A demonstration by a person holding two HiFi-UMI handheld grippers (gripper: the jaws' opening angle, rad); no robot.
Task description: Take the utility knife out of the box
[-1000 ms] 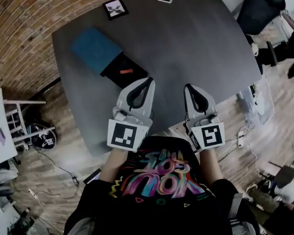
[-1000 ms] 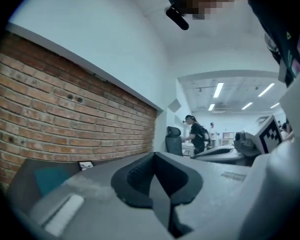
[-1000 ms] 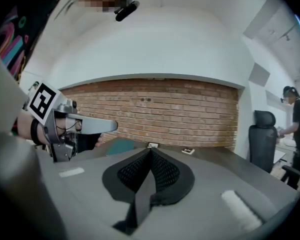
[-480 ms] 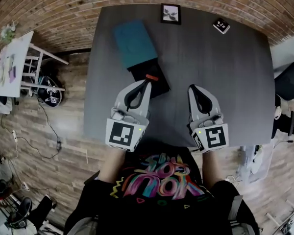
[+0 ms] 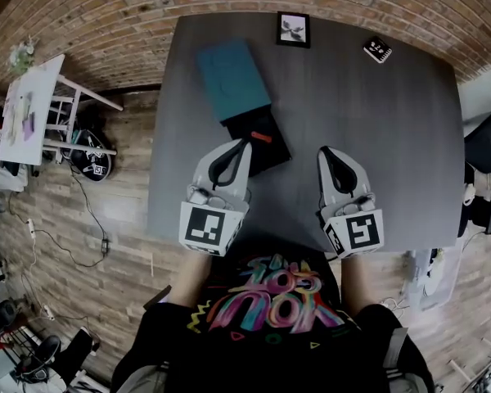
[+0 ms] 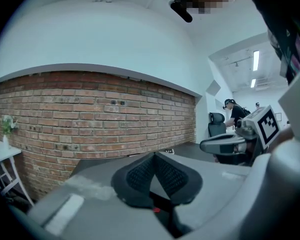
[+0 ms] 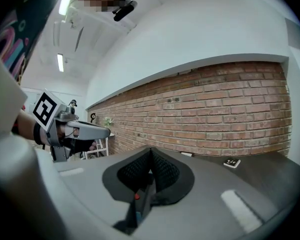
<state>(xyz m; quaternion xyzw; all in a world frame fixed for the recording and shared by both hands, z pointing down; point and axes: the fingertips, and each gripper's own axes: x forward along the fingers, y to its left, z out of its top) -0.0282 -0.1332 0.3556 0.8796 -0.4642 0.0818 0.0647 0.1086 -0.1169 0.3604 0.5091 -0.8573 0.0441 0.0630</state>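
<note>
On the dark grey table point(image 5: 376, 129) lies a box with a teal sleeve point(image 5: 233, 80) and a black inner tray point(image 5: 270, 150) slid out toward me. An orange-red piece of the utility knife point(image 5: 262, 137) shows in that tray. My left gripper point(image 5: 245, 143) hovers with its tip at the tray's near left edge, jaws shut and empty. About a hand's width to the right is my right gripper point(image 5: 322, 151), also shut and empty. In the left gripper view the pads point(image 6: 140, 171) meet, and the knife's red spot point(image 6: 156, 210) shows below them. The right gripper view shows closed pads point(image 7: 165, 171) too.
A framed marker card point(image 5: 293, 29) and a small marker cube point(image 5: 377, 50) sit at the table's far edge by the brick wall. A white side table point(image 5: 33, 109) stands on the floor at left, and a dark chair point(image 5: 487, 142) at right. Cables lie on the wooden floor.
The table and box have swung from the upper left to straight ahead in the head view, so the tray now sits at the left gripper's tip. Both grippers stay shut.
</note>
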